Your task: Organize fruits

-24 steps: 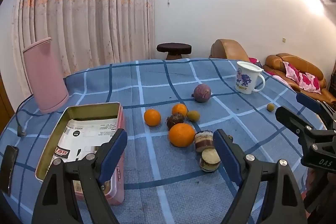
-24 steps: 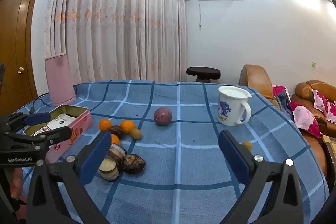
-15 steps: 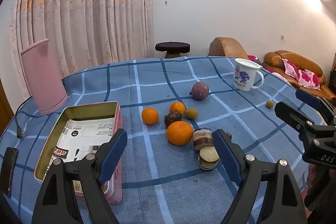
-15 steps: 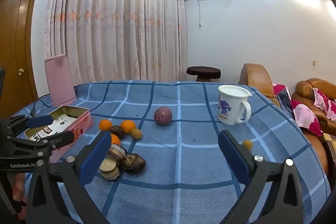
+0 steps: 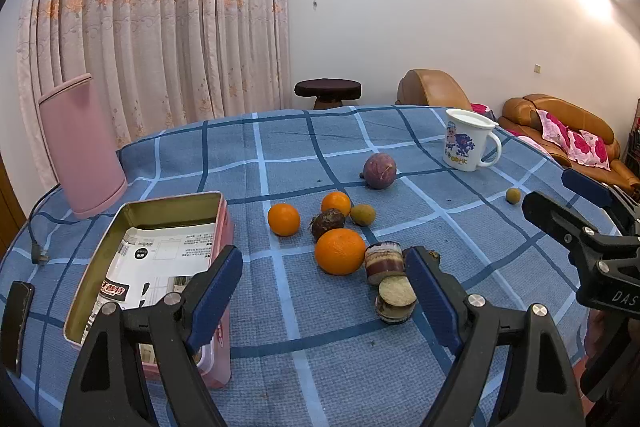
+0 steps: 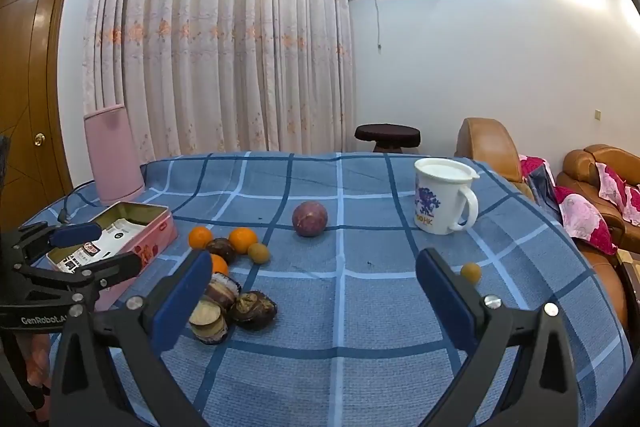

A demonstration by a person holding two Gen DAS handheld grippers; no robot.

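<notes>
Fruit lies in a loose cluster on the blue checked tablecloth [image 5: 304, 367]: a large orange [image 5: 339, 251], two small oranges [image 5: 283, 219] [image 5: 335, 203], a dark wrinkled fruit [image 5: 327, 223], a small green-brown fruit [image 5: 363, 215], cut purple-skinned pieces [image 5: 394, 291] and a round purple fruit [image 5: 379, 171] farther back. A tiny yellow fruit [image 6: 470, 272] lies alone at the right. My left gripper [image 5: 326, 291] is open, above the near edge, with nothing between its fingers. My right gripper [image 6: 316, 297] is open too, to the right of the cluster.
An open pink tin [image 5: 102, 287] with printed packets stands left of the fruit. A pink kettle [image 5: 82, 147] and its cord sit at the back left, a white lidded mug [image 6: 444, 197] at the back right. A dark phone [image 5: 16, 323] lies near the left edge. Sofas stand beyond the table.
Both views have shifted only slightly; the fruit sits a little lower in the left wrist view. Nothing was taken or released, and both grippers stay open.
</notes>
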